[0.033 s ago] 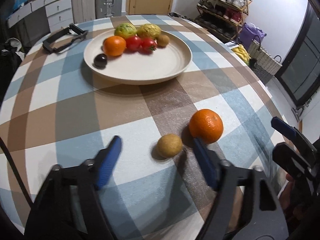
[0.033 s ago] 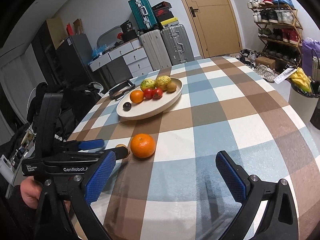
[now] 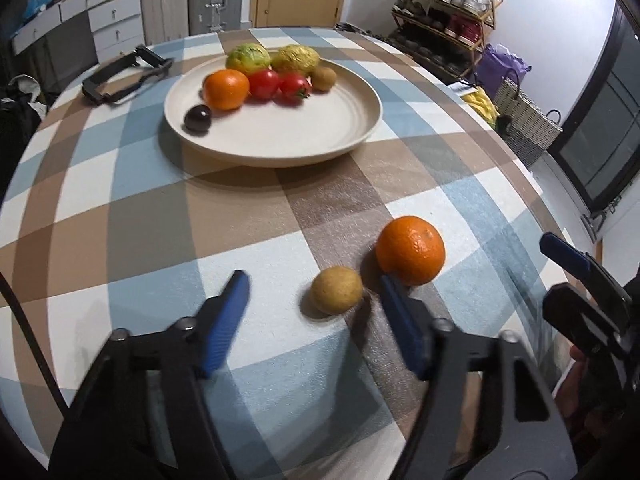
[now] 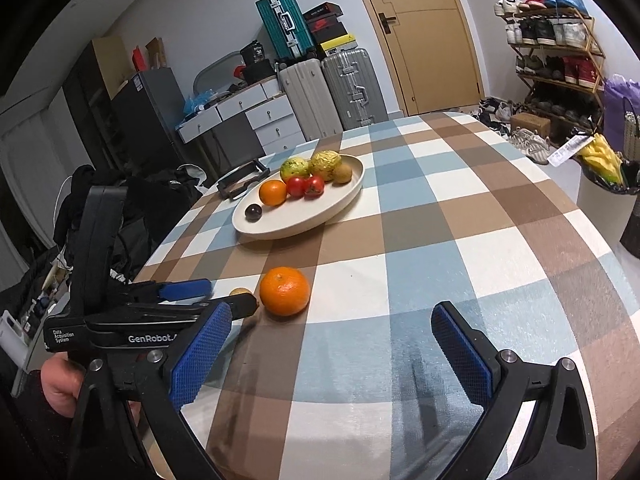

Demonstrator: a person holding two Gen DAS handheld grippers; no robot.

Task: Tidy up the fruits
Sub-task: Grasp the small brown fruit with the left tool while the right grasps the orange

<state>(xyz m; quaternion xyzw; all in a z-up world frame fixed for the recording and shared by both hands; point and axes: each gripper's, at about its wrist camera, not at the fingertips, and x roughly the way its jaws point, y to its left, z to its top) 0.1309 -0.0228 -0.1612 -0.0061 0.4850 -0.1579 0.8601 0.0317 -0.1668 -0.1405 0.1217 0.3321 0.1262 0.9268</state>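
Observation:
A small brown kiwi-like fruit (image 3: 337, 290) lies on the checked tablecloth beside an orange (image 3: 411, 250). My left gripper (image 3: 314, 292) is open, its blue fingers either side of the brown fruit, not touching it. A cream plate (image 3: 352, 136) farther back holds an orange, two tomatoes, two green-yellow fruits, a kiwi and a dark plum. In the right wrist view my right gripper (image 4: 332, 324) is open and empty, near the front edge, right of the loose orange (image 4: 285, 291). The left gripper (image 4: 200, 296) mostly hides the brown fruit (image 4: 240, 292) there.
A black clamp-like tool (image 3: 124, 74) lies on the table behind the plate at left. The round table's edge (image 3: 532, 184) drops off at right, with a shoe rack (image 4: 556, 52) and basket beyond. Suitcases (image 4: 328, 92) and drawers stand at the back.

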